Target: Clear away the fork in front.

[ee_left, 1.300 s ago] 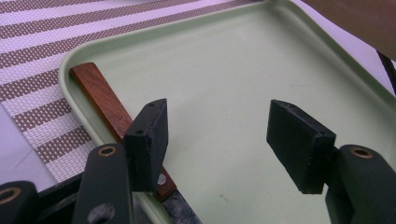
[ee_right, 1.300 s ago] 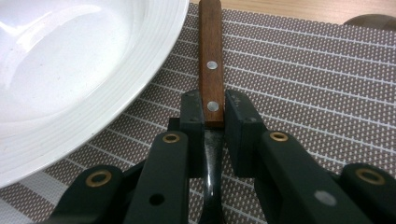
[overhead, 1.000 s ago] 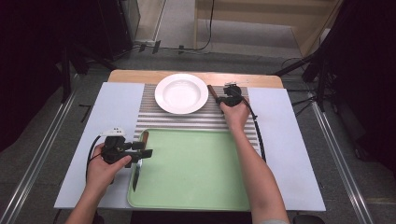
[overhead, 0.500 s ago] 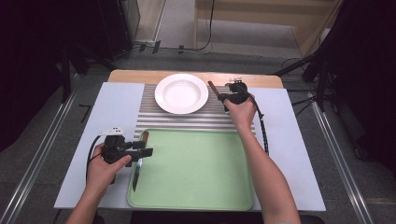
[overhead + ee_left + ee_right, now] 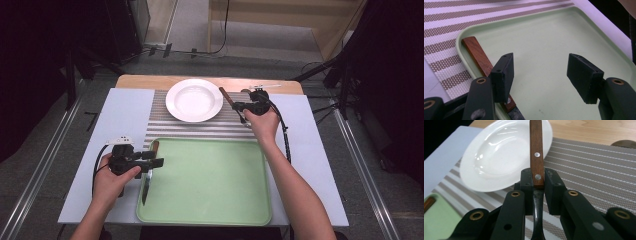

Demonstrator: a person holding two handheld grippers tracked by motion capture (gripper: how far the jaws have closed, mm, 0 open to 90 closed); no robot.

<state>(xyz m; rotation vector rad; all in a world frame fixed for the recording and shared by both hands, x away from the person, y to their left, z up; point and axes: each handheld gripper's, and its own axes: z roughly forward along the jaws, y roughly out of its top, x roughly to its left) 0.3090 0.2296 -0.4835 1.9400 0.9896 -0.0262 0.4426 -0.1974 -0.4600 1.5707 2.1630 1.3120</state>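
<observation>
While our right tongs (image 5: 537, 188) clamp the stiff, slim utensil (image 5: 536, 152) at its wooden handle's base, our left tongs (image 5: 540, 75) gape wide.

Both forearms are showing bare, no sleeves; black grippers, left gripper (image 5: 156, 163) and right gripper (image 5: 238, 106), are flashing brass-ringed screws, black cables trailing toward six o'clock.
</observation>
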